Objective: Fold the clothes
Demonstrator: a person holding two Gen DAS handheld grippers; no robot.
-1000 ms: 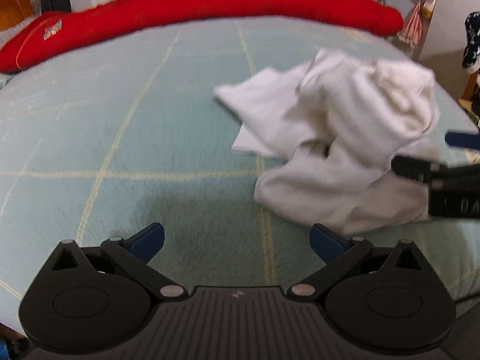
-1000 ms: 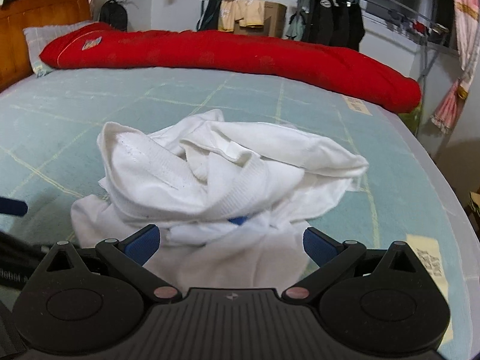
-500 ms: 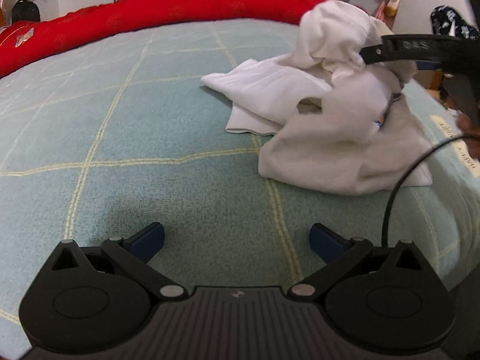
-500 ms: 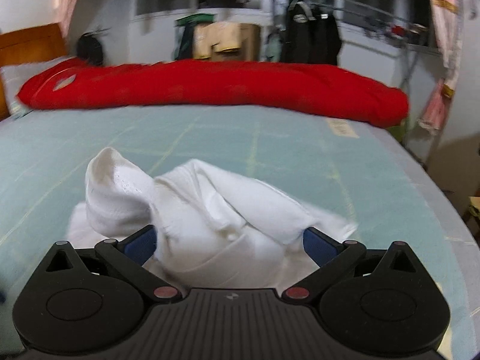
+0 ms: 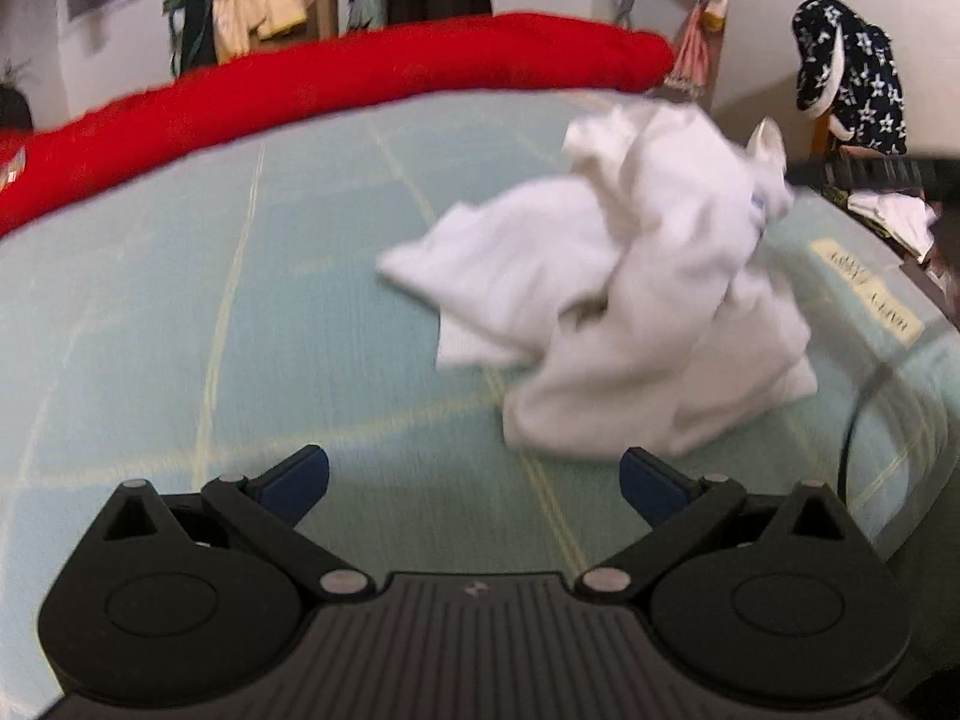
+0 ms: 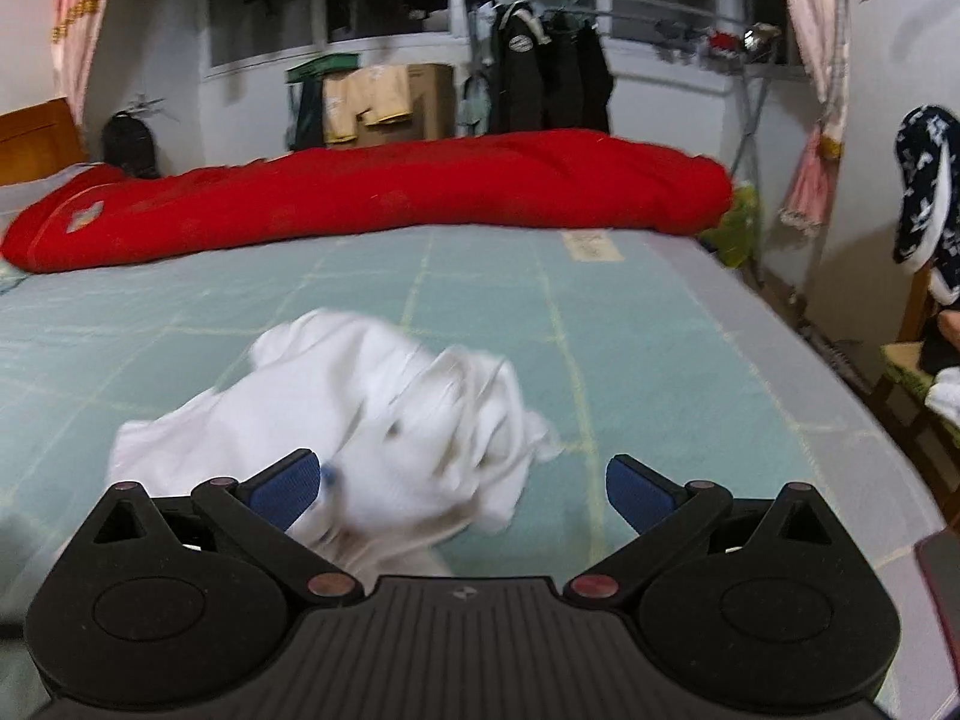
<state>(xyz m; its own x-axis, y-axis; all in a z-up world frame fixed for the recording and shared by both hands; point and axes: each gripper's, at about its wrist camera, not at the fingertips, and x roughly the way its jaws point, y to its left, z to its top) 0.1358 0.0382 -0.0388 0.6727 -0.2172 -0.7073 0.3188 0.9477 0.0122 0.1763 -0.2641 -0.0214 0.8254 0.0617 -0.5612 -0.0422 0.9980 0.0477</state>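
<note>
White shirt (image 5: pixel 630 312) sits bunched on bed (image 5: pixel 240 312), both tools spread wide and empty: left tool (image 5: pixel 474 474), right tool (image 6: pixel 459 483); spreading it flat looks due.

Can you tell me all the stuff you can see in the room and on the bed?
White garment: one, white, crumpled on the bed's right side.
Bedsheet: one, pale green with yellow grid lines, covering the bed.
Quilt: one, red, rolled along the far edge.
Starry cloth: one, navy with white stars, hanging at right.
Hanging clothes: several, dark, on a rack behind.
Cardboard box: one, brown, by the wall.
Left tool: one, black with blue pads, open.
Right tool: one, same colours, open above the garment.
</note>
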